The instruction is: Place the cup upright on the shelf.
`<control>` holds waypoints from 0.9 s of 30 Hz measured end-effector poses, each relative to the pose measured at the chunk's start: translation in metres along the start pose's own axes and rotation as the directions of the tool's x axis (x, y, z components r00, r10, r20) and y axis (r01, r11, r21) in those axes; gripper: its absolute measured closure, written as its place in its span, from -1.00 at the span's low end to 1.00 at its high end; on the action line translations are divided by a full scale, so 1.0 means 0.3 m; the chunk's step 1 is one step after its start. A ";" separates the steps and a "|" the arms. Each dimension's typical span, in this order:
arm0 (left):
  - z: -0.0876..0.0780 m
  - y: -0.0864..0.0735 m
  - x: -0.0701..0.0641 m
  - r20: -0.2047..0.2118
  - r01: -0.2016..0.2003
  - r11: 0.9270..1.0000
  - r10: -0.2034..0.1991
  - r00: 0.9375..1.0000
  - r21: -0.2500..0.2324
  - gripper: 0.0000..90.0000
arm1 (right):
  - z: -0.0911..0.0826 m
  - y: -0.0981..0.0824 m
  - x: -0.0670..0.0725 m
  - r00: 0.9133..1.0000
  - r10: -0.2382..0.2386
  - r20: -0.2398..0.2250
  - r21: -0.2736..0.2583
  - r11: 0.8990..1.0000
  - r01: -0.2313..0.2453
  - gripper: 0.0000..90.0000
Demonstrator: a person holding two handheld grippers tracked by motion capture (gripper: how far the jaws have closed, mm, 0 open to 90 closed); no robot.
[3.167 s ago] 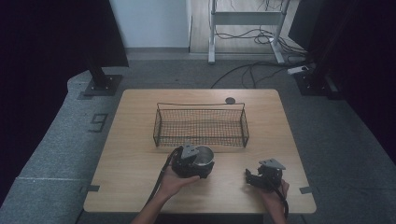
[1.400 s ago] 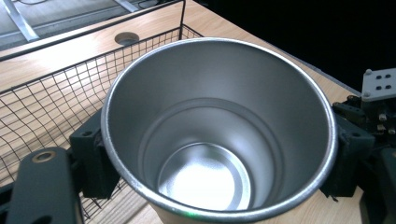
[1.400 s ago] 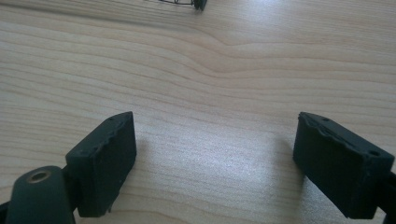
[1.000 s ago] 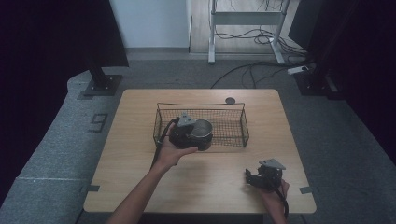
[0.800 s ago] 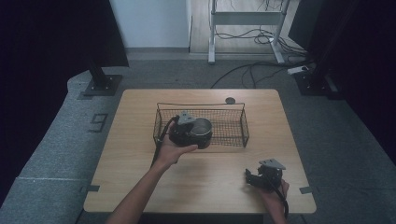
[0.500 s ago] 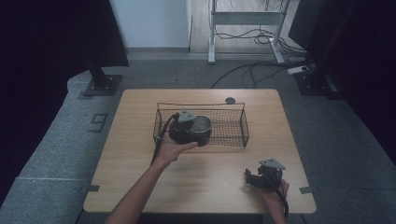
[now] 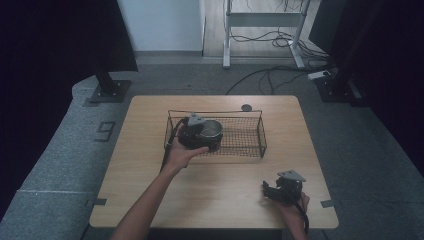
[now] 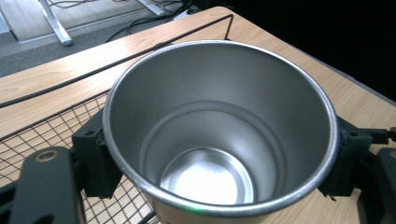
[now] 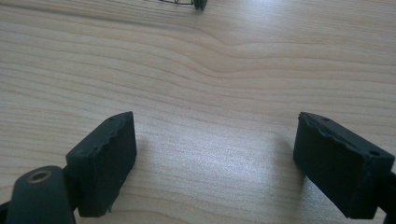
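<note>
A shiny steel cup [image 8: 219, 135] stands upright and empty between the pads of my left gripper [image 8: 219, 168], which is shut on its sides. In the high view the left gripper [image 7: 197, 132] holds the steel cup [image 7: 211, 129] over the left end of the black wire basket [image 7: 250, 131]. My right gripper [image 7: 280, 191] rests near the table's front right edge, and in the right gripper view my right gripper [image 9: 215, 163] is open wide with only bare wood between its pads.
The wooden table [image 7: 150, 195] carries the basket at its middle back. A small dark round disc [image 7: 246, 107] lies behind the basket. A corner of the basket [image 9: 198, 4] shows at the top of the right gripper view.
My left gripper has carried the cup from the table's front middle forward and up into the left end of the basket. The right gripper has stayed put.
</note>
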State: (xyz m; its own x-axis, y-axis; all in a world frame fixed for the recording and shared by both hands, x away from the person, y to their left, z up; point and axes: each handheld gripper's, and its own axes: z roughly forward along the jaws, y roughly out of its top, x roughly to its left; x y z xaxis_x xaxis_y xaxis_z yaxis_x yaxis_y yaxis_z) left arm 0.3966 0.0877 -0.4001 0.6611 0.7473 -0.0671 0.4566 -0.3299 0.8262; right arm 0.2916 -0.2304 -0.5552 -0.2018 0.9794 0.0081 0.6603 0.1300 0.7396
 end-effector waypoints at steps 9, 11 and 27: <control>-0.001 0.016 0.022 -0.010 0.006 1.000 -0.006 1.000 -0.005 -0.58 | 0.000 0.000 0.000 1.000 0.000 0.000 0.000 1.000 0.000 -0.70; 0.002 0.017 0.027 -0.012 0.008 1.000 -0.008 1.000 0.000 -0.58 | 0.000 0.000 0.000 1.000 0.000 0.000 0.000 1.000 0.000 -0.70; 0.046 0.015 0.094 -0.050 0.046 0.999 -0.045 0.998 0.014 -0.58 | 0.000 0.000 0.000 1.000 0.001 0.000 0.001 1.000 -0.001 -0.70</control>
State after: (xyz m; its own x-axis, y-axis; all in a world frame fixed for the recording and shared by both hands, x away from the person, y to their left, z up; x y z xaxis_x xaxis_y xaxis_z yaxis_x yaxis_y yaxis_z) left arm 0.4255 0.0993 -0.4061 0.6097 0.7890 -0.0761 0.4948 -0.3038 0.8142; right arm 0.2915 -0.2303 -0.5551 -0.2014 0.9795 0.0085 0.6613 0.1296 0.7389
